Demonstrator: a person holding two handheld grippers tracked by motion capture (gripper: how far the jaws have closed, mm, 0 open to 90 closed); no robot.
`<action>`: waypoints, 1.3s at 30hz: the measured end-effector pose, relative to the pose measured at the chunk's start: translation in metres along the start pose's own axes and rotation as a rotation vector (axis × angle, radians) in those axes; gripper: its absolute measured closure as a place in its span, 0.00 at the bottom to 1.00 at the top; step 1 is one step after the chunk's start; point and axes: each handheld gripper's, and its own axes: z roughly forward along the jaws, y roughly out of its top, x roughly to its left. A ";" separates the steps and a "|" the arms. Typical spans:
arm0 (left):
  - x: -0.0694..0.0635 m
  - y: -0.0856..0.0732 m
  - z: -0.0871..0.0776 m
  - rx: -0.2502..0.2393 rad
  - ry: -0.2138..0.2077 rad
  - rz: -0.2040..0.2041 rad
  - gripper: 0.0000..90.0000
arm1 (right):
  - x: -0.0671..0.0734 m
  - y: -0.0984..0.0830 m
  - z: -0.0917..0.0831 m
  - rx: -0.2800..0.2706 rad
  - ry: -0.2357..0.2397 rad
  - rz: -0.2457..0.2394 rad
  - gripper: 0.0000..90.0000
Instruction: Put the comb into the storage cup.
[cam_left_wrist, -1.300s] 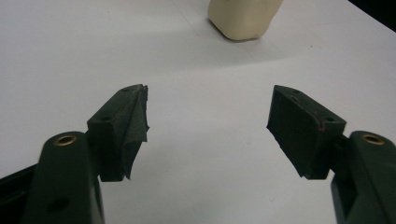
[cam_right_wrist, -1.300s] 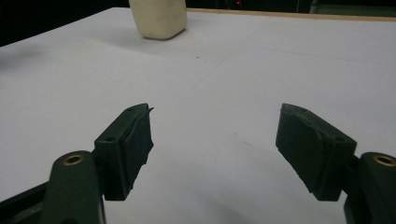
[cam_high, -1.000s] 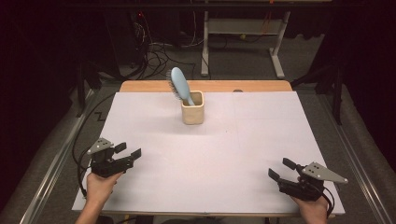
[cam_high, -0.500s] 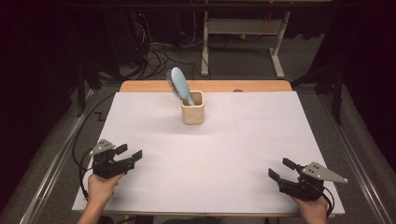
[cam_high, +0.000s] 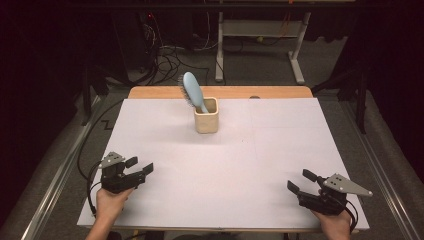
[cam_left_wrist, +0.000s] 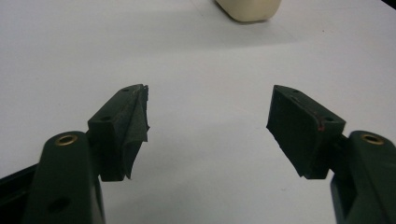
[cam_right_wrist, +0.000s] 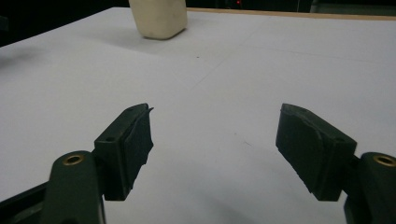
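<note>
**Both grippers idle, brush cup waits far off**

A white table (cam_high: 225, 165) fills the middle of the frame, dark floor and cables behind it. Near its top centre stands a cream cup (cam_high: 206, 115) with a light-blue hairbrush (cam_high: 192, 90) leaning out toward the upper left. The risk, as I judge it: the brush sits top-heavy, so a sideways pull or a nudge on the cup could tip both over. The left gripper (cam_high: 139, 168) at lower left and the right gripper (cam_high: 300, 181) at lower right both have their jaws apart, holding nothing, well apart from the cup.
</note>
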 end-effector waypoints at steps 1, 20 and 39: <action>0.000 -0.001 0.000 -0.001 0.001 -0.002 0.33 | 0.000 0.000 0.000 0.001 0.000 0.000 0.30; 0.001 -0.010 0.001 0.004 0.003 -0.010 0.33 | 0.000 0.000 0.000 0.001 0.002 -0.001 0.30; 0.000 -0.020 0.003 0.000 0.005 -0.017 0.32 | 0.000 0.000 0.000 0.002 0.004 0.000 0.30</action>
